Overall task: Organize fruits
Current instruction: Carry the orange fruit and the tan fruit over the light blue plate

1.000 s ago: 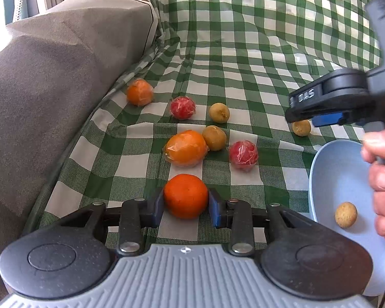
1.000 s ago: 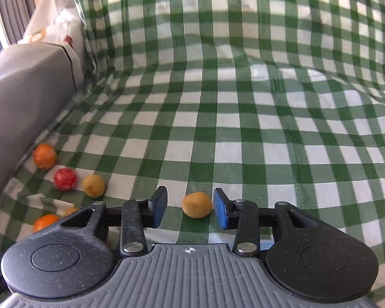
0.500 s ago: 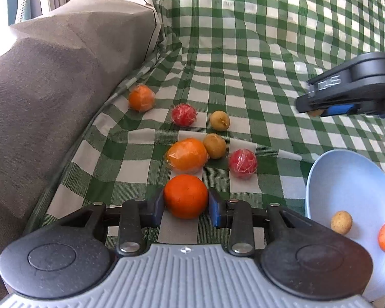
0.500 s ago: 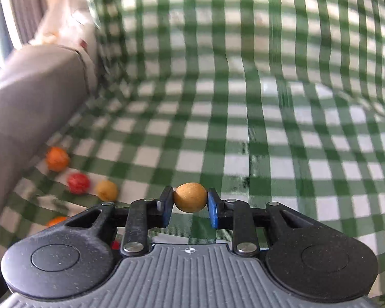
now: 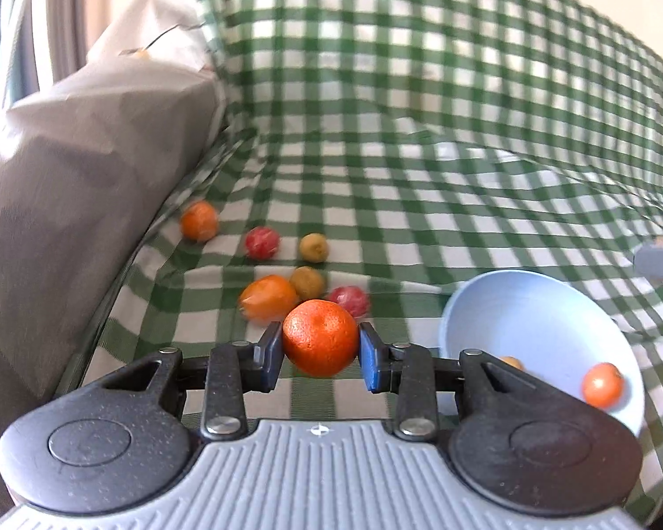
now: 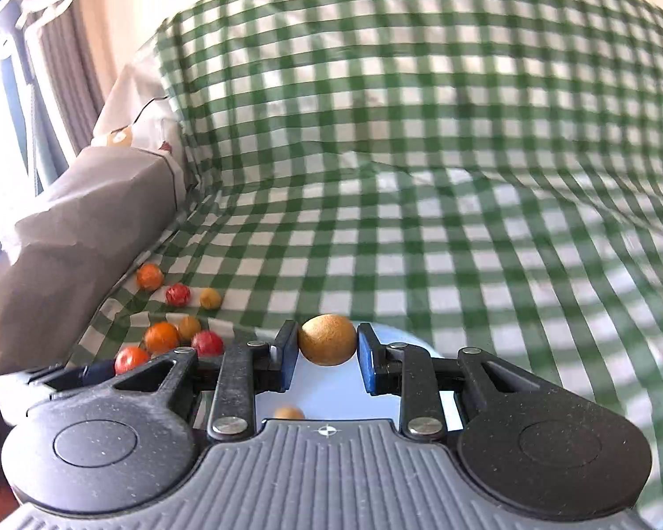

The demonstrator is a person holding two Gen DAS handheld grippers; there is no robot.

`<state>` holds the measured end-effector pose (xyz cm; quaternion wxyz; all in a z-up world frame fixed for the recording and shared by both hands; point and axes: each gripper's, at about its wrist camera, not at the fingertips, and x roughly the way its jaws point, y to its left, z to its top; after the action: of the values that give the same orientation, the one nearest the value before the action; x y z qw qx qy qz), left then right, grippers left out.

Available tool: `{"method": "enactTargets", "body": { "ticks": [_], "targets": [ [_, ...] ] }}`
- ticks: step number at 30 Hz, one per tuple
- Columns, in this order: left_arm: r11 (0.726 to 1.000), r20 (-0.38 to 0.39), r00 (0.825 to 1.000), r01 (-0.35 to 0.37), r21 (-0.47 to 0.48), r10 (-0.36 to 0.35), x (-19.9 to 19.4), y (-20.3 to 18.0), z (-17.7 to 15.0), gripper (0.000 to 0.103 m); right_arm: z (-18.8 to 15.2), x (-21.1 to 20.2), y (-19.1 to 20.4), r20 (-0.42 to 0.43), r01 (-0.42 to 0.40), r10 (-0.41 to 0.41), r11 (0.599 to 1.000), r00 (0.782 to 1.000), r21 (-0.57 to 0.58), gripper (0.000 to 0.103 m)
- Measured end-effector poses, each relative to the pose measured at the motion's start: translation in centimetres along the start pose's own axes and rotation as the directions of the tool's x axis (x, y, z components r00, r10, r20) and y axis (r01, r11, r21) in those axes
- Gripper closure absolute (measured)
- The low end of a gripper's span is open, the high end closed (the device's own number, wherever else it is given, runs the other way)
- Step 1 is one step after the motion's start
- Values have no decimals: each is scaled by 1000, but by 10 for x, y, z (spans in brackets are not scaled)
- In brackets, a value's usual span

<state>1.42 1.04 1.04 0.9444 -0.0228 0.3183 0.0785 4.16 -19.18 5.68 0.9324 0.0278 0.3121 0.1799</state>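
An orange (image 5: 320, 338) is clamped between the jaws of the left gripper (image 5: 320, 355), raised above the green checked cloth (image 5: 420, 185). A small brown fruit (image 6: 327, 339) is gripped by the right gripper (image 6: 327, 355) over the light blue bowl (image 5: 530, 309), where a small orange fruit (image 5: 602, 385) is seen. Six more fruits are scattered on the cloth beside a grey cushion (image 5: 66, 185)

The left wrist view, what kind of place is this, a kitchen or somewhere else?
Probably a living room, not a kitchen: a green checked cloth drapes over what looks like a sofa seat and back, a grey padded armrest stands on the left, and curtains hang by a bright window.
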Motion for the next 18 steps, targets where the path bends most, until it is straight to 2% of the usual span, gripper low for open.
{"method": "enactTargets", "body": {
  "ticks": [4, 6, 10, 15, 18],
  "targets": [
    [998, 13, 999, 38, 41, -38, -14, -10, -2, 64, -28, -15, -23, -1, 4, -4, 998, 1000, 57, 73],
    [996, 14, 999, 51, 70, -52, -18, -15, -4, 64, -37, -20, -29, 9, 13, -14, 999, 1000, 45, 73],
    [992, 4, 997, 80, 95, -81, -29, -22, -7, 64, -44, -22, -32, 31, 65, -64, 997, 997, -37, 73],
    [990, -25, 991, 131, 45, -131, -45, -21, -12, 64, -46, -24, -52, 35, 84, -84, 996, 996, 9, 73],
    [986, -19, 989, 146, 75, -145, -50, -27, -16, 64, -45, -26, -59, 48, 78, -80, 996, 996, 48, 73]
  ]
}}
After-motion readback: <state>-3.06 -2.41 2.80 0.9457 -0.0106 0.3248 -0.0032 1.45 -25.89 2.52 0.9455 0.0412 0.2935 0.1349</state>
